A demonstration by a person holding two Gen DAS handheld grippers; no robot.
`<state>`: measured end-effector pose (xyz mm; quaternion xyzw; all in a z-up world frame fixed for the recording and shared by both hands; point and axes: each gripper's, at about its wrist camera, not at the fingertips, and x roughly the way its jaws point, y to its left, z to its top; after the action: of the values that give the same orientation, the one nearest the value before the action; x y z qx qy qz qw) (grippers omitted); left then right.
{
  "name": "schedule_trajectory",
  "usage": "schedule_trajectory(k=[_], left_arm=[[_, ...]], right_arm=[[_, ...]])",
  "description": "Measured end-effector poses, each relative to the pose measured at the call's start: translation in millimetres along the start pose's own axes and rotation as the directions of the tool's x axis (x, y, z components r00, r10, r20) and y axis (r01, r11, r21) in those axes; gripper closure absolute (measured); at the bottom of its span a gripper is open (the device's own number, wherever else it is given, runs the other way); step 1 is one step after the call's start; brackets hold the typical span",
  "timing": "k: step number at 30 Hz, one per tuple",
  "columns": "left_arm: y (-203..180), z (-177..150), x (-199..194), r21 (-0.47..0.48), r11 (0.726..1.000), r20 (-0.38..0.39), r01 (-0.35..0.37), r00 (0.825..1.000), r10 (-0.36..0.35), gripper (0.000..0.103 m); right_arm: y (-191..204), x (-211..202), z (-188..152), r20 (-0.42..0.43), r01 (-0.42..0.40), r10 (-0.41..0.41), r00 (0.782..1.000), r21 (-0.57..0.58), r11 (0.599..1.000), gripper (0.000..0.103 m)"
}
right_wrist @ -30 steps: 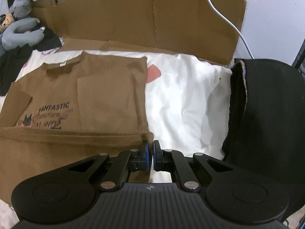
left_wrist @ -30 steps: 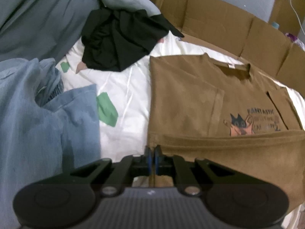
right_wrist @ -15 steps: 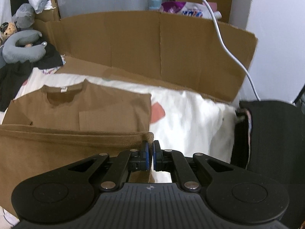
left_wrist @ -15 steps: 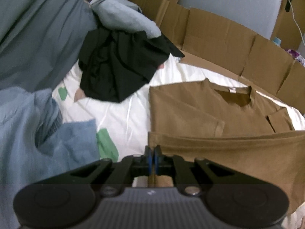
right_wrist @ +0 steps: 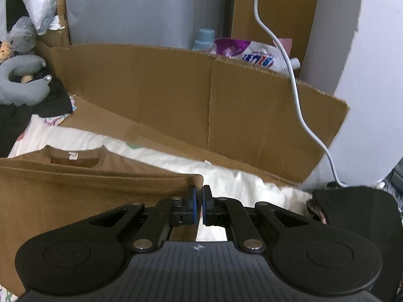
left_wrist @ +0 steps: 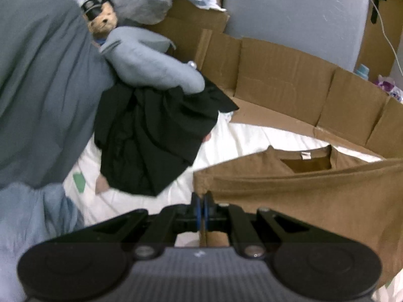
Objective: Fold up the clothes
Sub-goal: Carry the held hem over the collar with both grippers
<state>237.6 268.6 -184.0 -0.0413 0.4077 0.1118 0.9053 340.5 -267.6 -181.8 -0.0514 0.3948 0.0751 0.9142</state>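
The left gripper has its jaws clamped on the near left corner of the brown T-shirt, and the right gripper has its jaws clamped on the opposite hem corner of the same shirt. Between the two, the hem is raised off the bed and drawn into a straight band, so the lower part of the shirt hangs as a sheet in front of each camera. Beyond that raised edge the collar with its small white label lies flat on the white sheet, toward the far side of the bed.

In the left wrist view, a crumpled black garment sits on the sheet to the far left of the shirt, apart from it, with a grey neck pillow resting on its far edge and a small teddy bear just behind the pillow. A grey-blue cloth fills the left side, and a lighter blue garment lies at the near left.

A low wall of brown cardboard stands along the far edge of the bed. A white cable hangs in front of it on the right, running down to a dark garment at the near right. Behind the cardboard are a purple-and-white refill pouch and a blue bottle cap.
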Motion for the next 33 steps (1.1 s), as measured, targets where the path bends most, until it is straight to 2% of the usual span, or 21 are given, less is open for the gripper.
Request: schedule_trajectory(k=[6, 11, 22, 29, 33], left_arm=[[-4.8, 29.3, 17.9, 0.033, 0.999, 0.0, -0.013, 1.0, 0.013, 0.1], [-2.8, 45.8, 45.3, 0.014, 1.0, -0.024, -0.025, 0.999, 0.025, 0.1], [-1.2, 42.7, 121.7, 0.005, 0.998, -0.127, -0.061, 0.99, 0.061, 0.1], [-10.3, 56.8, 127.9, 0.008, 0.998, -0.125, -0.069, 0.99, 0.069, 0.1], [-10.7, 64.3, 138.3, 0.002, 0.997, -0.14, -0.083, 0.987, 0.082, 0.1]], right_arm=[[7.3, 21.4, 28.3, 0.003, 0.011, -0.011, 1.0, -0.016, 1.0, 0.101], [13.3, 50.2, 40.8, -0.027, 0.01, -0.01, 1.0, -0.016, 1.0, 0.101], [29.5, 124.6, 43.9, -0.119, 0.016, -0.018, 0.993, -0.017, 1.0, 0.101], [41.9, 131.4, 56.1, -0.104, 0.056, -0.057, 0.993, -0.013, 0.998, 0.101], [43.6, 147.5, 60.6, -0.13, 0.084, -0.083, 0.988, -0.002, 0.996, 0.101]])
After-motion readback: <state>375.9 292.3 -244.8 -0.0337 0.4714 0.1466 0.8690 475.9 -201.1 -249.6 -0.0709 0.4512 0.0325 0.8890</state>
